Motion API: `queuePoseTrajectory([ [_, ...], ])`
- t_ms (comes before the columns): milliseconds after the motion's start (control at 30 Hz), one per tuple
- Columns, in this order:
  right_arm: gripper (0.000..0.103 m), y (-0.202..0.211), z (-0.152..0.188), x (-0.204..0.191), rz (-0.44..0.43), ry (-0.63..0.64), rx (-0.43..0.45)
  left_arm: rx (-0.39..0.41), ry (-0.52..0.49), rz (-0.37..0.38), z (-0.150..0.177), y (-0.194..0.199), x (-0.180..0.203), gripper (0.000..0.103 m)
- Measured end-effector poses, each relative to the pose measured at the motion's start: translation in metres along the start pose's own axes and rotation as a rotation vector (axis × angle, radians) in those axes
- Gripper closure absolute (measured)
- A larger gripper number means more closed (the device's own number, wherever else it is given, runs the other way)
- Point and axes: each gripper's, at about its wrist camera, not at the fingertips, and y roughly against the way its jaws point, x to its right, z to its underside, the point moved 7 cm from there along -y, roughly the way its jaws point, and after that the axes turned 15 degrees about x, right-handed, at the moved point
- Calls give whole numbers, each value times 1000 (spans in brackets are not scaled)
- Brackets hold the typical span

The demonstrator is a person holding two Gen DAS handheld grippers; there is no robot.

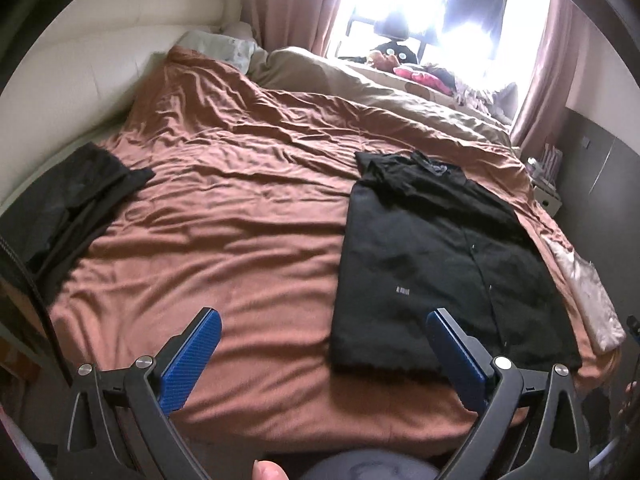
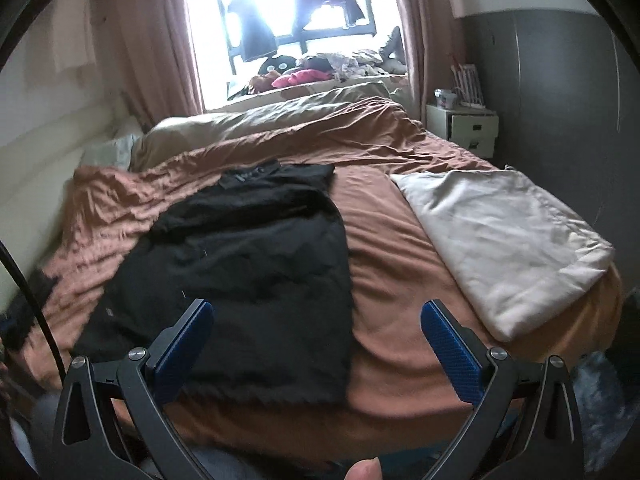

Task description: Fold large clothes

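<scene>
The black shirt [image 1: 436,256] lies flat on the near part of the bed [image 1: 248,208], already narrowed into a long rectangle: its sides look turned in, the collar end points toward the far window [image 1: 424,8] and the hem runs along the near edge of the bed. In the left wrist view it sits to the right of middle; in the right wrist view [image 2: 248,256] it sits left of middle, so the garment lies between the two hands.

The left claw [image 1: 324,348] is released, its blue pads spread wide with nothing between them, hanging over the rust-coloured bedcover just left of the shirt's near left corner. The right claw [image 2: 316,340] is likewise released and empty, over the shirt's near right corner and the bare cover beside it. Neither touches the cloth.

Judging by this, the lengthwise folds are done and the step in hand is the crosswise fold. The next move calls for each claw to come down on one hem corner, pinch every layer together, and carry the hem toward the collar with both sides level so the stack does not skew or slide open.

Farther out, a pale cloth bag [image 2: 504,248] lies on the right side of the bed, well apart from the shirt, and a dark folded pile [image 1: 76,204] rests at the left edge. A beige duvet [image 1: 360,84] is bunched at the far end under pink curtains [image 1: 304,8].
</scene>
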Motion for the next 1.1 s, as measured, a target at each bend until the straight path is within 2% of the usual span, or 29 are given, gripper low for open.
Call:
queuePoseTrajectory([
  [100,0,14,12,0,28,41,8,-16,-31,-9,18,9,2,0],
  [200,0,23,26,6,83,58,-20,-56,-36,-62,36,13,-2,0],
  [367,0,31,44,21,156,0,-59,-88,-41,-93,61,17,-8,4],
  [467,0,35,51,20,131,-26,-70,-115,-16,-53,76,15,-6,4],
  [533,0,34,58,15,83,-49,-92,-133,1,-13,83,11,0,6],
  [567,0,32,60,8,30,-67,-104,-138,5,2,85,9,3,7],
  [667,2,21,58,-3,-40,-88,-115,-151,29,35,85,-1,8,20],
  [733,11,12,58,-8,-41,-76,-127,-169,56,63,84,-12,10,38],
  [767,13,7,59,-9,-48,-85,-138,-184,66,77,84,-18,12,42],
  [800,20,1,61,-10,-69,-112,-149,-197,68,81,84,-24,13,48],
  [833,29,-4,62,-10,-84,-133,-156,-206,62,80,83,-31,14,51],
  [933,46,-25,68,-2,-79,-169,-194,-230,62,110,82,-50,19,52],
  [1000,50,-39,71,-3,-94,-187,-211,-250,71,116,81,-66,20,56],
  [1100,50,-60,73,-1,-111,-206,-236,-274,78,101,81,-85,17,64],
])
